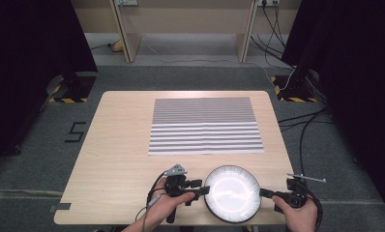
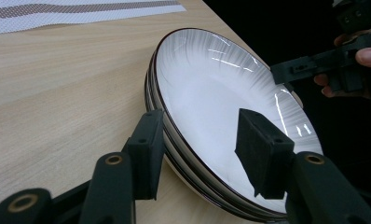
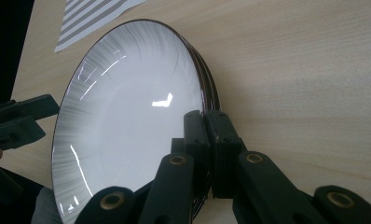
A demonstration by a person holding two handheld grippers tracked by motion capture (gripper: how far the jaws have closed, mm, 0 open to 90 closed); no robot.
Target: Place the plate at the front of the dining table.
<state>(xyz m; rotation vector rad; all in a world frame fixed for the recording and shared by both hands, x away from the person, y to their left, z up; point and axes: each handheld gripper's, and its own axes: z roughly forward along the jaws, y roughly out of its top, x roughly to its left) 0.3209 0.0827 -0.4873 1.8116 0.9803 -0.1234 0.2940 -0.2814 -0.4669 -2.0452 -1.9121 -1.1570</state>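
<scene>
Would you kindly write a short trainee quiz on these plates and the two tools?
1. True or false: the right tool is clamped on the rim of the plates.
2. The left tool's jaws are: A) straddling the rim with a gap, B) pressed shut on the rim, C) far from the plates.
3. What lies on the table beyond the plates?

Key: 1 true; 2 A; 3 a striped mat.

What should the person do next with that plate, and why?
Probably finish closing the left gripper on the near rim of the plate. Its fingers straddle that rim with a gap showing, while the right gripper is clamped on the opposite rim, so a two-sided lift looks ready.
</scene>
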